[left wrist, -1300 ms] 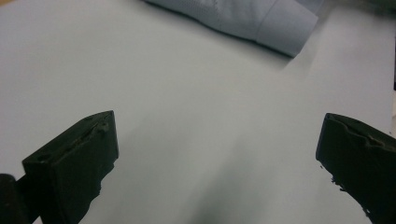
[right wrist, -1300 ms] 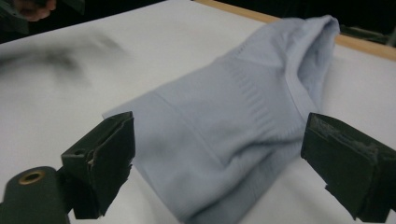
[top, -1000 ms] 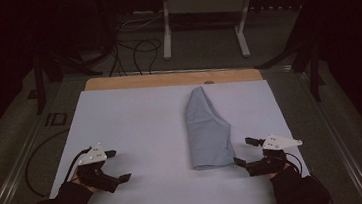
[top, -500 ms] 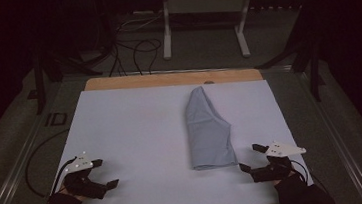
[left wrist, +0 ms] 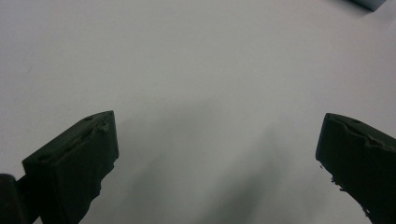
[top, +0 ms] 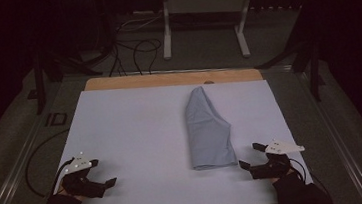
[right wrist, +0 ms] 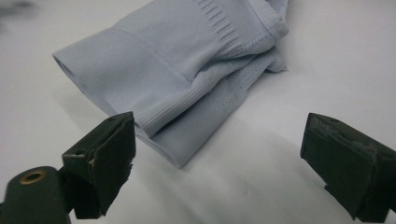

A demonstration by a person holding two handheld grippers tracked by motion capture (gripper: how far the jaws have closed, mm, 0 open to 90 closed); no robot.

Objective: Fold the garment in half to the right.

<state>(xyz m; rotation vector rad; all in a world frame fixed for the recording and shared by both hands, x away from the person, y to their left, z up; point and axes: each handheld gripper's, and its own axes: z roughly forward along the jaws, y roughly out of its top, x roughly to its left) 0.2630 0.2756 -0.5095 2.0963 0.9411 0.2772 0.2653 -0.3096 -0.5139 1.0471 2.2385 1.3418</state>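
Note:
A folded light blue garment [top: 208, 129] lies lengthwise on the pale board [top: 131, 127], right of centre. My right gripper [top: 250, 156] is open just right of its near end and holds nothing. In the right gripper view the ribbed hem of the garment [right wrist: 187, 70] lies ahead of the right gripper [right wrist: 219, 137], close to its left jaw and not between the jaws. My left gripper [top: 103, 172] is open near the front left of the board, well away from the garment. In the left gripper view the left gripper [left wrist: 217, 140] has bare board between its jaws, and a corner of the garment [left wrist: 369, 3] shows far off.
A wooden strip [top: 166, 78] runs along the board's far edge. Beyond the table stand a metal frame [top: 201, 24] and loose cables [top: 128, 47] on the floor. A cable [top: 38, 156] trails off the left side. The surroundings are dark.
Both grippers have drawn back a little toward the near edge, and the left one has shifted left. Both stayed open, and the garment has not moved.

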